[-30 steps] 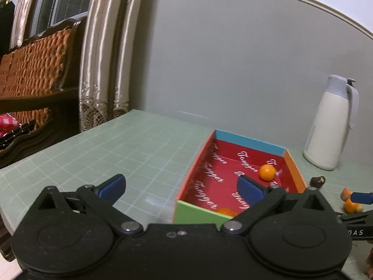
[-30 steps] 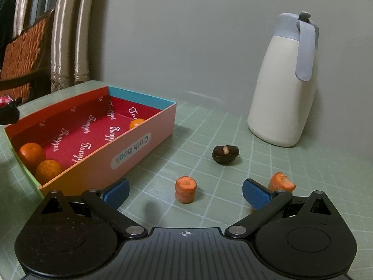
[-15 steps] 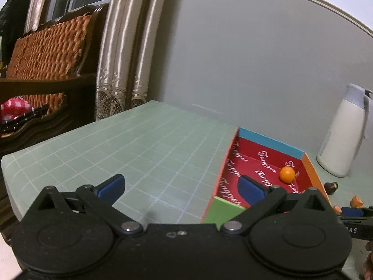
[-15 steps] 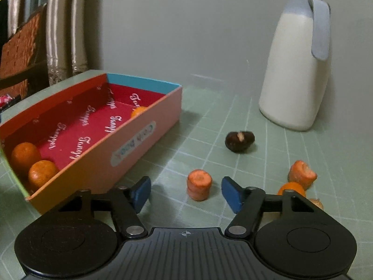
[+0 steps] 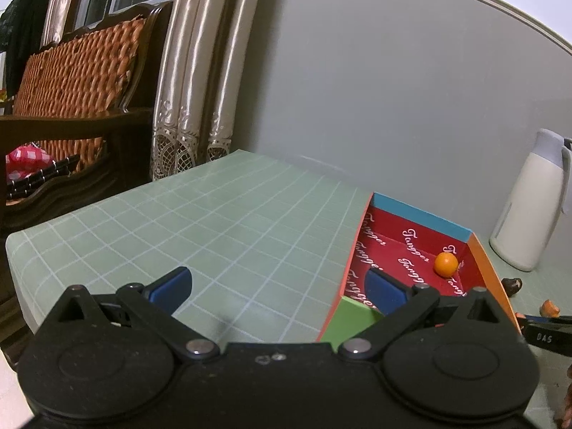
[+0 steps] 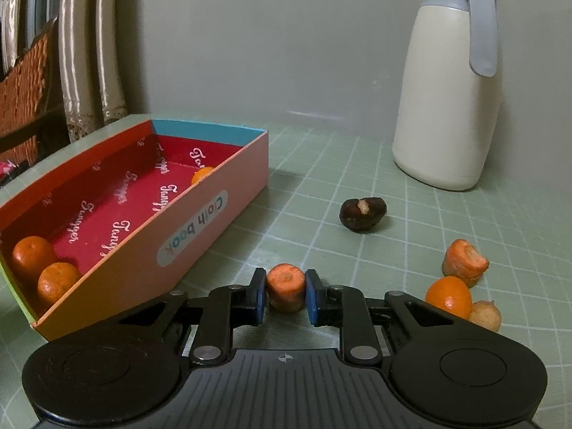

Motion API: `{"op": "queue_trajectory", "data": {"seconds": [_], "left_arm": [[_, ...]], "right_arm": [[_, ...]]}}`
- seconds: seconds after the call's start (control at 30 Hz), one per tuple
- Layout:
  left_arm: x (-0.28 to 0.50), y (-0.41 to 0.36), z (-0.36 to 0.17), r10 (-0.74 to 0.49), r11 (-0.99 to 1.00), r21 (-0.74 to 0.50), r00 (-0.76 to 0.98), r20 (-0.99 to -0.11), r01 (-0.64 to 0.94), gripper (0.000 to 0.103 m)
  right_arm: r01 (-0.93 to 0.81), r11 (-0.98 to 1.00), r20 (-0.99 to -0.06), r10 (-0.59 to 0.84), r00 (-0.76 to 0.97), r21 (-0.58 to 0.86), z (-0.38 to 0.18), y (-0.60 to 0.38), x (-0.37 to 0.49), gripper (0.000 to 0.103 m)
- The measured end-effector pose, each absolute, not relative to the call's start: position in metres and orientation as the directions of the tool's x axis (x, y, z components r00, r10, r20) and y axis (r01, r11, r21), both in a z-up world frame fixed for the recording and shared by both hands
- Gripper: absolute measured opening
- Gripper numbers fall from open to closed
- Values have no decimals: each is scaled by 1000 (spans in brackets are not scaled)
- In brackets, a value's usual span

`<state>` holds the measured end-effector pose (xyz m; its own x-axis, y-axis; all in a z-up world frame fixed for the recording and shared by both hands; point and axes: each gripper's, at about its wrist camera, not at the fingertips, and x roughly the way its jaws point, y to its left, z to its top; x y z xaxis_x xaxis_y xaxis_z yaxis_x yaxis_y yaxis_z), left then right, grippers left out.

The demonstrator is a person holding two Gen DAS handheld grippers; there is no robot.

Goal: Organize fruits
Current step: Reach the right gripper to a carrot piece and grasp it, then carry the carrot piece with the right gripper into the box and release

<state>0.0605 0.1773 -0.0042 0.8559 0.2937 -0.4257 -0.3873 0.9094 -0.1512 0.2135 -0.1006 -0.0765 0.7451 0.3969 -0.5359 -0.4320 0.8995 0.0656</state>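
Carrot piece [image 6: 286, 286] stands upright on the mat, cut face up — dead centre between the blue pads of the right gripper [image 6: 285, 296], which pinch its sides. Box [image 6: 200, 221] lies just left of it. Left gripper [image 5: 275, 286] — spread wide, empty, farther off.

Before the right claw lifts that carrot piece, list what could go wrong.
1. The right claw pinches the carrot piece only near its fingertips, so the round piece might slip or twist out on the lift.
2. The box wall stands close on the left; a low carry could clip it.
3. The orange and second carrot chunk lie close by on the right and could get nudged.
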Motion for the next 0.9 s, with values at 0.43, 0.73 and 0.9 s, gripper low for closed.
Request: {"op": "queue_trajectory", "data": {"seconds": [0.43, 0.73, 0.9], "left_arm": [[59, 173, -5, 323, 905, -123, 845, -426, -408, 97], [50, 170, 2, 372, 891, -117, 852, -368, -439, 97], [51, 174, 0, 379, 890, -101, 843, -381, -446, 97]], "right_arm": [[-428, 902, -491, 397, 775, 53, -66, -120, 200, 23], [-500, 865, -349, 484, 803, 49, -48, -110, 168, 23], [-543, 838, -294, 533, 793, 53, -42, -95, 157, 23]]}}
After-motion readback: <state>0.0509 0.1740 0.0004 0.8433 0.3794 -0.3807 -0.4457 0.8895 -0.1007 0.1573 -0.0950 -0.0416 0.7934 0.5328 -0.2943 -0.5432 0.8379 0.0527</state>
